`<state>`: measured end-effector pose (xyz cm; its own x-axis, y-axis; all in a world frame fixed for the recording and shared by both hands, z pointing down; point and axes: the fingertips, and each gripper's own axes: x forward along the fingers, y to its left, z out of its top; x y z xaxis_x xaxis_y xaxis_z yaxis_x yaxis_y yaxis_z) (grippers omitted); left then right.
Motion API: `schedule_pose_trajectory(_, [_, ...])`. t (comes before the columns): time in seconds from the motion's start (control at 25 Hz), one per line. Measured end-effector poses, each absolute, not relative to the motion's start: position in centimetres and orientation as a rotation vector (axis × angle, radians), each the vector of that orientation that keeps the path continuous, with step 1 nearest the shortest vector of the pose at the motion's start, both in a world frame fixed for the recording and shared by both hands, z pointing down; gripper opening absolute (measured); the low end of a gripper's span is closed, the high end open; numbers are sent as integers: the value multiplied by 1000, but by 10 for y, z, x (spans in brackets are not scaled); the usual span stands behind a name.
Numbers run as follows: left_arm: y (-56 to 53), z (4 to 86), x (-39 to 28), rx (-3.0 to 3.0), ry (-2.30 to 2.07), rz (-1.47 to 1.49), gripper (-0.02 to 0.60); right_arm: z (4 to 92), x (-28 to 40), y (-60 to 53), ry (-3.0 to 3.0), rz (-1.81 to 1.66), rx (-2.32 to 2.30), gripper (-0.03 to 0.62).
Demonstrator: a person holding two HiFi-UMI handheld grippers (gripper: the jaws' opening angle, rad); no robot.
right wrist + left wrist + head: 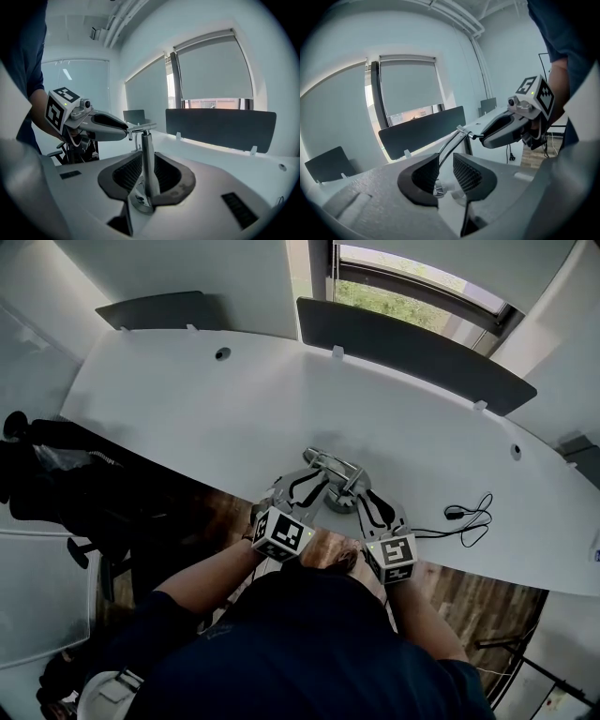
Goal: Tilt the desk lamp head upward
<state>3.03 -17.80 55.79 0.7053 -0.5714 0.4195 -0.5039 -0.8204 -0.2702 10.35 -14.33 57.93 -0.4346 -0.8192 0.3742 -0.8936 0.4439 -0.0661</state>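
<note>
A chrome desk lamp (332, 472) stands near the front edge of the white desk (187, 409), with both grippers at it. In the left gripper view the lamp's thin chrome arm (449, 144) runs up through the gap of my left gripper (446, 176); the ribbed pads (426, 174) stand apart and I see no press on it. In the right gripper view the upright post (147, 159) and round base (140, 202) sit between the pads of my right gripper (146, 177), with room on both sides. Each gripper shows in the other's view: right gripper (506, 129), left gripper (101, 125).
A black cable with a plug (469, 517) lies on the desk to the right of the lamp. Dark partition panels (412, 352) line the desk's far edge under a window. A black office chair (56, 474) stands at the left over wooden floor.
</note>
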Motion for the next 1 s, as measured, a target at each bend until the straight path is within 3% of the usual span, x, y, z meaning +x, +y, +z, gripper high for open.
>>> schedule_pose_trajectory(0.4, [-207,603,29,-2693,905,-933,97,603,91,-163,-2344,321,1406,155])
schedule_pose_trajectory(1.0, [-236,631,27,-2596,975,-976,97,617,77,-185,-2321,274,1374,166])
